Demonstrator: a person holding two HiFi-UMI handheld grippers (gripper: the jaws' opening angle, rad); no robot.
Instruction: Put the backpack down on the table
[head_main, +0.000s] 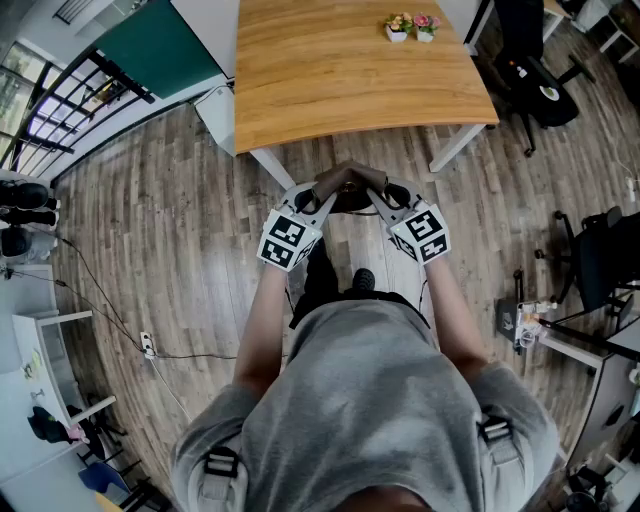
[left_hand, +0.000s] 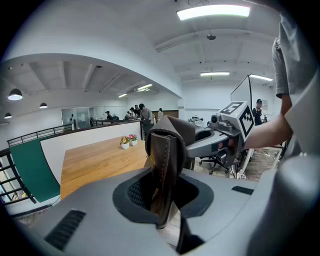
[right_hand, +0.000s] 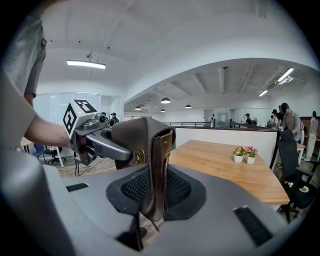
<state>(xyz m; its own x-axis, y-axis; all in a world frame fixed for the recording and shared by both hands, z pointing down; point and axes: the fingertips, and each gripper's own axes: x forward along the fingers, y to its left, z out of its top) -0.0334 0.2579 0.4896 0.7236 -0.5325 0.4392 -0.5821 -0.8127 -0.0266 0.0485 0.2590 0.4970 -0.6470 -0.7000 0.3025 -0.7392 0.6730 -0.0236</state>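
I hold a dark brown leather backpack by its top straps, one strap in each gripper. In the head view the straps (head_main: 349, 178) arch between my left gripper (head_main: 322, 193) and right gripper (head_main: 379, 193), just short of the wooden table's (head_main: 340, 80) near edge; the bag's body is mostly hidden beneath them. In the left gripper view a folded brown strap (left_hand: 165, 150) is pinched in the left gripper (left_hand: 162, 172), with the right gripper (left_hand: 226, 134) beyond it. In the right gripper view a stitched strap (right_hand: 156, 160) is clamped in the right gripper (right_hand: 154, 182), and the bag's flap with a gold emblem (right_hand: 138, 156) shows behind.
Two small flower pots (head_main: 411, 27) stand at the table's far side. A black office chair (head_main: 532, 70) is to the table's right, and more chairs and a small cart (head_main: 560, 300) lie further right. A cable (head_main: 110, 310) runs over the wooden floor at left. People stand far off.
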